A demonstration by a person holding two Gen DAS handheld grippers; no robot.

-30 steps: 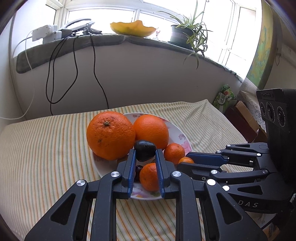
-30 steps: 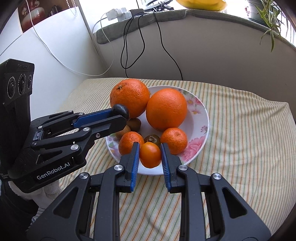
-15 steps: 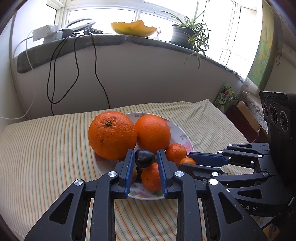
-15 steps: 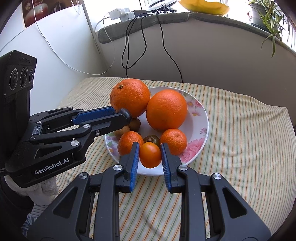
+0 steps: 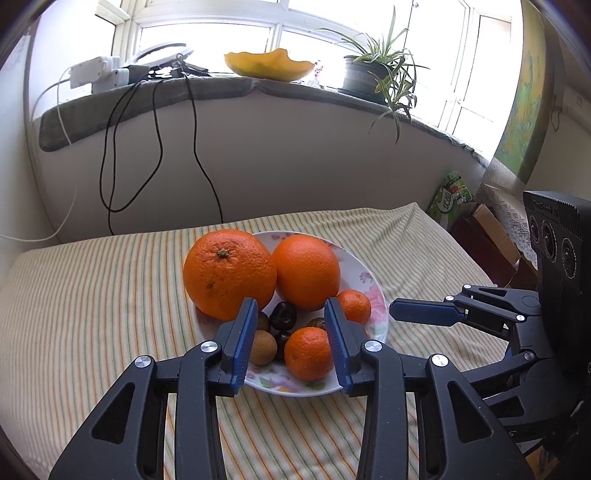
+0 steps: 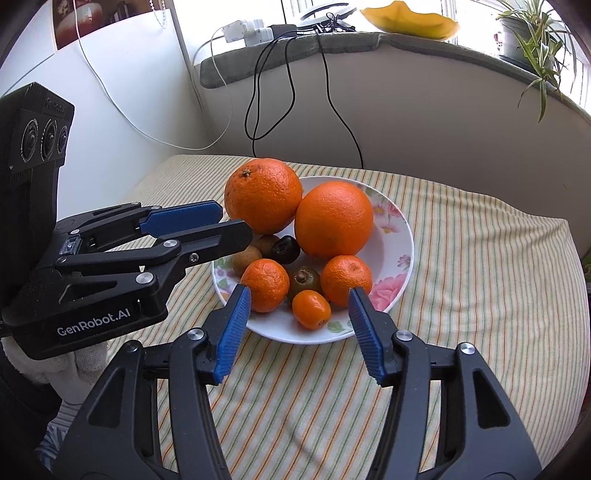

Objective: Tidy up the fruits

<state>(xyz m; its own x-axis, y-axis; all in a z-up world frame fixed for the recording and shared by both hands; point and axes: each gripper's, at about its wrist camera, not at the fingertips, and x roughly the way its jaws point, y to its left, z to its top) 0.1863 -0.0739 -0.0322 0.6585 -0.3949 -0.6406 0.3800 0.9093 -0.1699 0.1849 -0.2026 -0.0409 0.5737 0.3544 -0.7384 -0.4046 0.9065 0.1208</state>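
A flowered white plate (image 5: 356,258) (image 6: 402,236) holds two big oranges (image 5: 229,273) (image 6: 333,219), two mandarins (image 5: 308,352) (image 6: 345,275) and several small brown and dark fruits. My left gripper (image 5: 290,301) hangs over the plate's near side, its jaws opening. A dark plum-like fruit (image 5: 282,314) lies on the plate below them, untouched. My right gripper (image 6: 299,291) is over the plate's front rim, jaws opening wide. A small orange fruit (image 6: 311,308) rests on the plate between its fingers, free of both pads. Each gripper also shows from the side in the other's view, the right gripper (image 5: 424,314) and the left gripper (image 6: 236,221).
A striped cloth (image 5: 110,295) covers the table. Behind it a windowsill carries a power strip (image 6: 243,31), hanging cables (image 5: 159,140), a yellow bowl (image 5: 269,66) and a potted plant (image 5: 373,70). Cardboard boxes (image 5: 491,236) stand off the table's right edge. A gloved hand (image 6: 37,365) holds the left gripper.
Both grippers opened. The left let go of the dark fruit, which now lies on the plate. The right released the small orange fruit onto the plate's front.
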